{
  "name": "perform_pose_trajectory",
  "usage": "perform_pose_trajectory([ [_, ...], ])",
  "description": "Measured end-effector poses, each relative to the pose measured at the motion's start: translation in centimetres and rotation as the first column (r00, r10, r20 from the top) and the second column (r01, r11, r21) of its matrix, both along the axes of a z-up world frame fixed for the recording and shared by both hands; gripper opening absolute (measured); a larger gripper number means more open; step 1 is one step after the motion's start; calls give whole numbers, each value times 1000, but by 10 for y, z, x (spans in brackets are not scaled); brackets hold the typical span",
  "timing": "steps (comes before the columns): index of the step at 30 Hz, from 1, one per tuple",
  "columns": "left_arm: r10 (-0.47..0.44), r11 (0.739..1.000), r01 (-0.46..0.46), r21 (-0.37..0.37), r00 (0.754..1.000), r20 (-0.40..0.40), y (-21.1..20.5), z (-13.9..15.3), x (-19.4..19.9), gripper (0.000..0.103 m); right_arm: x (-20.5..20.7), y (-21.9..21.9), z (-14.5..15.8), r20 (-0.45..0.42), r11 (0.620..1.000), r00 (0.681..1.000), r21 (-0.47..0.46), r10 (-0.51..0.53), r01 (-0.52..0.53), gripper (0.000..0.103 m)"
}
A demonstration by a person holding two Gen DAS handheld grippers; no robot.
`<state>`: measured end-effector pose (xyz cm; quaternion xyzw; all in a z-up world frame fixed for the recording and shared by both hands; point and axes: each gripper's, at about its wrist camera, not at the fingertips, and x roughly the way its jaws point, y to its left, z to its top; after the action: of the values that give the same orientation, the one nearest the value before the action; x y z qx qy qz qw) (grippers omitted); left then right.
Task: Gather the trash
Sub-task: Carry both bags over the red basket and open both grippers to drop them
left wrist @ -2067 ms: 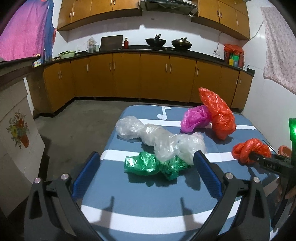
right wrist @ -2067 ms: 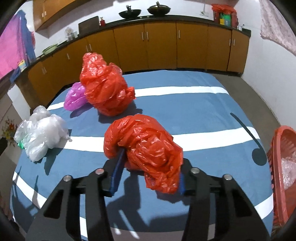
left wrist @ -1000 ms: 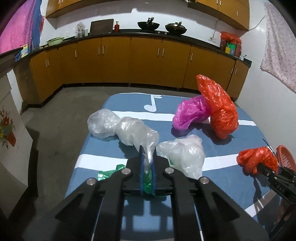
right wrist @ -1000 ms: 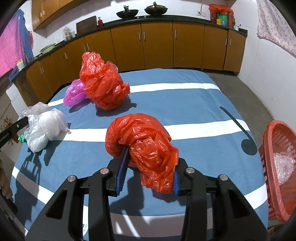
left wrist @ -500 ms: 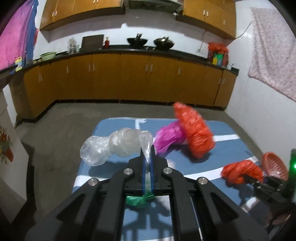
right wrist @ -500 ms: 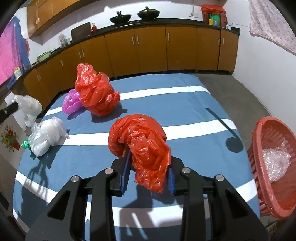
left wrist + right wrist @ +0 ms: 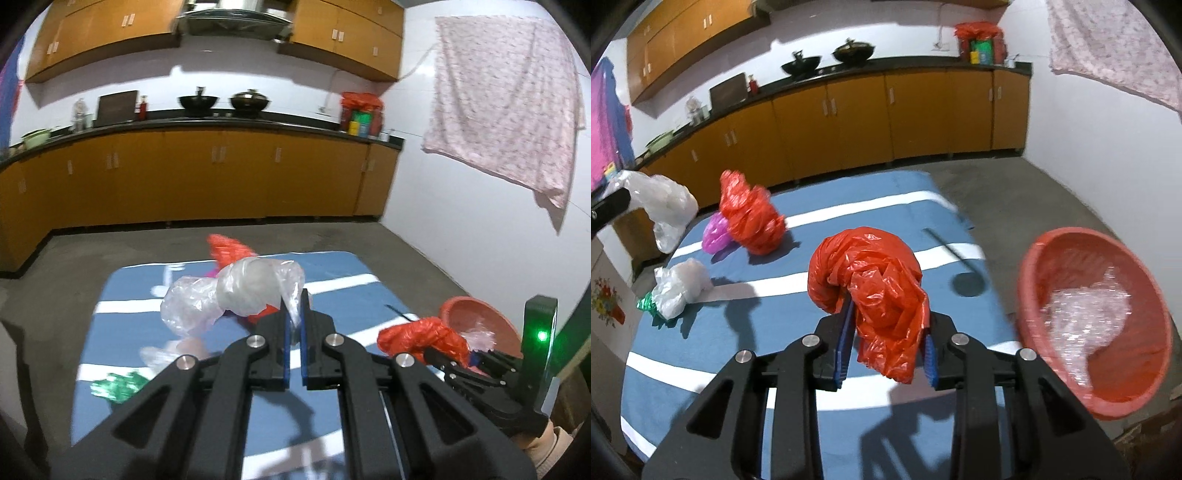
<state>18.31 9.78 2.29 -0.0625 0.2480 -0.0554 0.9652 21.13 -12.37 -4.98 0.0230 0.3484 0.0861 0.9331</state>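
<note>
- A home kitchen; orange-brown base cabinets (image 7: 192, 181) run along the back wall and turn the corner at the left of the frame
- Matching wall cabinets (image 7: 343, 33) hang above, with a range hood (image 7: 232, 18) between them at the top centre
- Two black woks (image 7: 221, 100) sit on the dark countertop (image 7: 923, 62); bottles and a green bowl (image 7: 35, 136) stand further left
- A pink patterned cloth (image 7: 506, 110) hangs on the white wall, upper right; the floor (image 7: 314, 240) is bare grey concrete
</note>
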Motion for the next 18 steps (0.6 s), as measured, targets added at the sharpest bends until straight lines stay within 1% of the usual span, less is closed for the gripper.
perform_pose_trajectory([
  [7, -116, 993, 116, -19, 993, -6, -52, -4, 1, 5, -20, -49, 18, 43, 996, 995, -1, -94, 95, 32],
  [12, -191, 981, 191, -28, 982, -10, -90, -7, 1, 5, -31, -79, 23, 59, 988, 986, -5, -154, 154, 32],
  [18, -258, 966, 258, -21, 966, -11, -125, -9, 0, 5, -43, -115, 26, 75, 974, 972, 2, -224, 225, 32],
])
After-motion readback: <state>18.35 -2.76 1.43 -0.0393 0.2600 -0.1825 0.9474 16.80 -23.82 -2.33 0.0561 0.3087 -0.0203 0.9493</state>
